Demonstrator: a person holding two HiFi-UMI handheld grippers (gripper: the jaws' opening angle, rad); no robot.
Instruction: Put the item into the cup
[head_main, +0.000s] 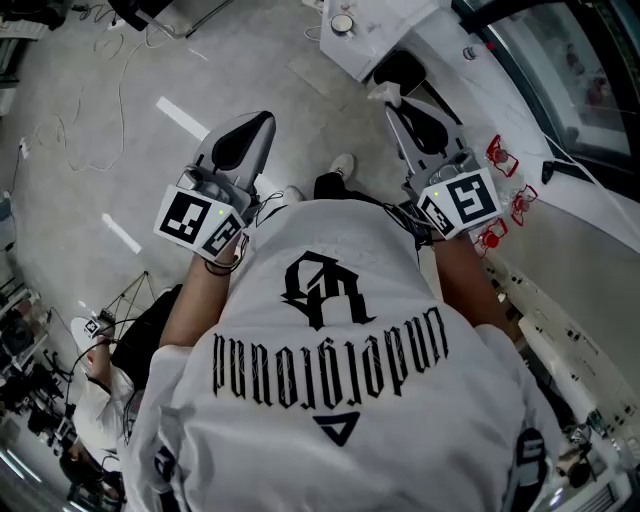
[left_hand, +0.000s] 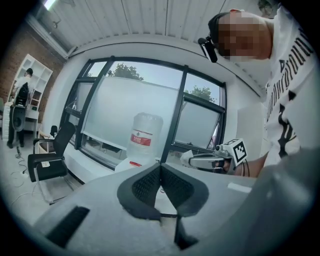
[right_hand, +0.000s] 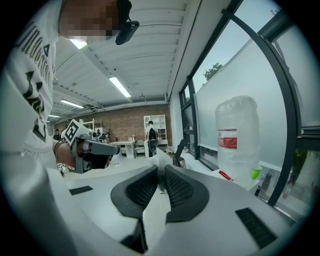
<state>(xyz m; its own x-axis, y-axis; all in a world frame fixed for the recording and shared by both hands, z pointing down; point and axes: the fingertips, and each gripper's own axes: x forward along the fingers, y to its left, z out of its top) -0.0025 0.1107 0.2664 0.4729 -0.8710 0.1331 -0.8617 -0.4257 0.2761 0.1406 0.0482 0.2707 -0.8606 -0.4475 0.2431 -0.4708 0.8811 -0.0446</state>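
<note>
Two hand-held grippers were held out in front of the person, above the floor. The right hand-held gripper was closed on a small white crumpled item. In the head view this item stuck out from the tips of its jaws. The left hand-held gripper had its jaws together, with the pads touching at the tips and nothing between them. Beyond the jaws a big water bottle with a red label stood by the window. A small round thing stood on the white bench, near its corner at the top edge of the head view. I could not tell whether it was the cup. A black office chair stood on the floor to the left of the water bottle.
</note>
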